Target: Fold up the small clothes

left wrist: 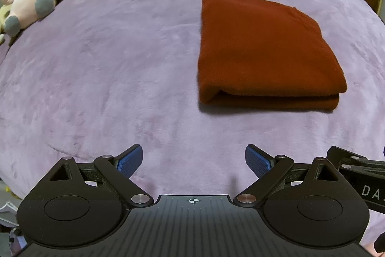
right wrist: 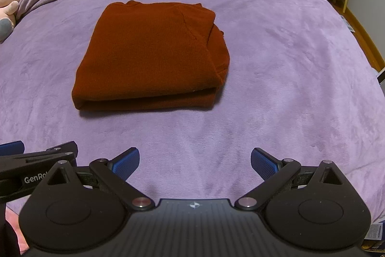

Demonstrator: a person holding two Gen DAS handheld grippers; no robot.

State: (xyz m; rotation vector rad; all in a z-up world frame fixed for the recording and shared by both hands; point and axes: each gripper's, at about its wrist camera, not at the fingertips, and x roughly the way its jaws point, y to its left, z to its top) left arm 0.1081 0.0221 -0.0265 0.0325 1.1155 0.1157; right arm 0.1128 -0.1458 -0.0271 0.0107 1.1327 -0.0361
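Legible markings, two entries:

1. "DA", white capitals cut off by the picture's right edge, on the black body of the right hand-held gripper point(left wrist: 361, 175), seen from the left wrist view.
2. "GenRo", white lettering with its end hidden behind the near gripper's body, on the black body of the left hand-held gripper point(right wrist: 36, 168), seen from the right wrist view.

No other text, number or label can be read.

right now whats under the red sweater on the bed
The folded sweater lies flat on the purple blanket; blanket shows all around it. The near edge shows only its own stacked layers. Anything beneath or tucked inside the fold is covered and cannot be seen.
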